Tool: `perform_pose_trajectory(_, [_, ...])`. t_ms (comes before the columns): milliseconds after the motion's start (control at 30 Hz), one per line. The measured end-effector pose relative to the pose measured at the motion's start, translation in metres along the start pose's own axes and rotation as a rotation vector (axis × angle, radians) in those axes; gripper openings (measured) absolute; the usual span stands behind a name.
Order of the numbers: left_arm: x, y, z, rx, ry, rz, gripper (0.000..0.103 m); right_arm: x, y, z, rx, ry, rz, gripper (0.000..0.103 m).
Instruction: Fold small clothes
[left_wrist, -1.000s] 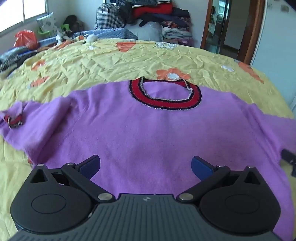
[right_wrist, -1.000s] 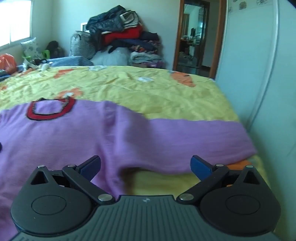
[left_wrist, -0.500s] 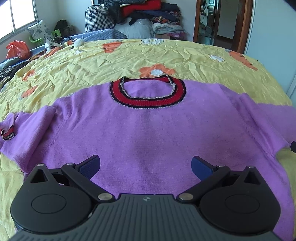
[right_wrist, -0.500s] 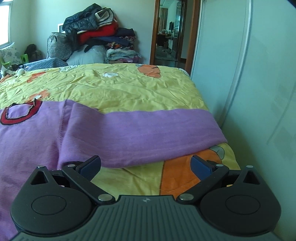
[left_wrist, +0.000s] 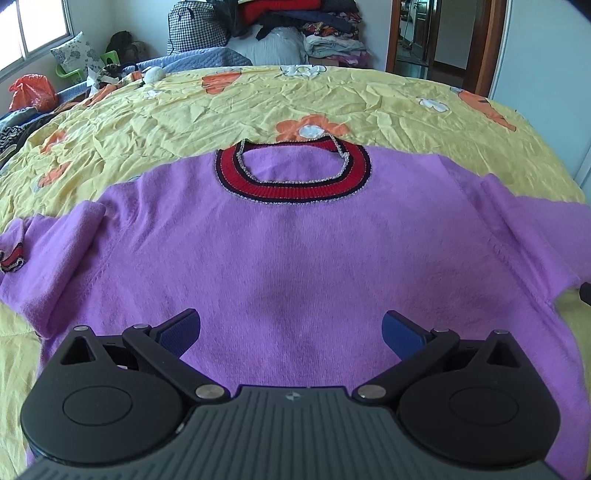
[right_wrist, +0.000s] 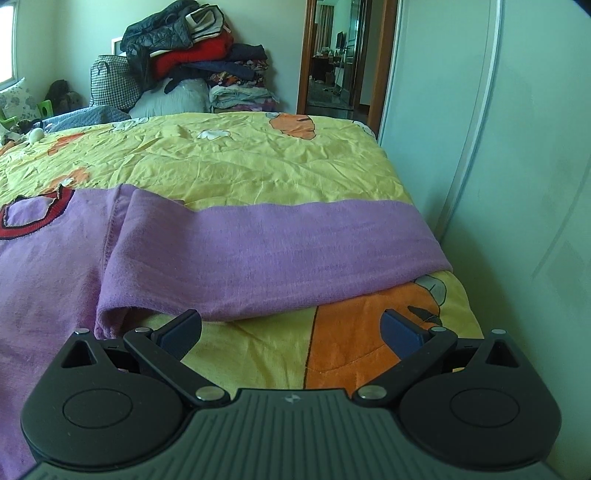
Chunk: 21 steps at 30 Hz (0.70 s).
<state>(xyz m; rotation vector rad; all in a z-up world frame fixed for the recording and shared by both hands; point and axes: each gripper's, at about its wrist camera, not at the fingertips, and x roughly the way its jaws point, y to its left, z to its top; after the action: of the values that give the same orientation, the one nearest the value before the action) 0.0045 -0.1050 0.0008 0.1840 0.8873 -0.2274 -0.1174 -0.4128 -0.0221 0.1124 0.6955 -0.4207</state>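
A purple sweater (left_wrist: 295, 251) with a red and black collar (left_wrist: 291, 184) lies flat, front up, on the yellow bed cover (left_wrist: 221, 103). Its left sleeve is bunched at the left, with a red cuff (left_wrist: 11, 258). My left gripper (left_wrist: 291, 330) is open and empty over the sweater's lower body. In the right wrist view the right sleeve (right_wrist: 277, 254) stretches toward the bed's right edge. My right gripper (right_wrist: 291, 330) is open and empty, just in front of that sleeve's near edge, over the cover.
A pile of clothes and bags (right_wrist: 184, 62) stands past the far end of the bed. A white wardrobe wall (right_wrist: 498, 147) runs close along the bed's right edge. A doorway (right_wrist: 332, 55) is at the back. Clutter and an orange bag (left_wrist: 33, 92) lie at the far left.
The left gripper has shifted so the sweater's collar sits centred ahead. The right gripper has moved right and forward along the sleeve toward the bed's right edge. Both stayed open.
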Motion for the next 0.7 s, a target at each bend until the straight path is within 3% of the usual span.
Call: perform_pose_trajectory(700, [0.0042, -0.0007, -0.0008, 0.004, 0.016, 0.008, 0.103, 0.0053, 0.0031, -0.0008, -0.006, 0.011, -0.001, 0.103])
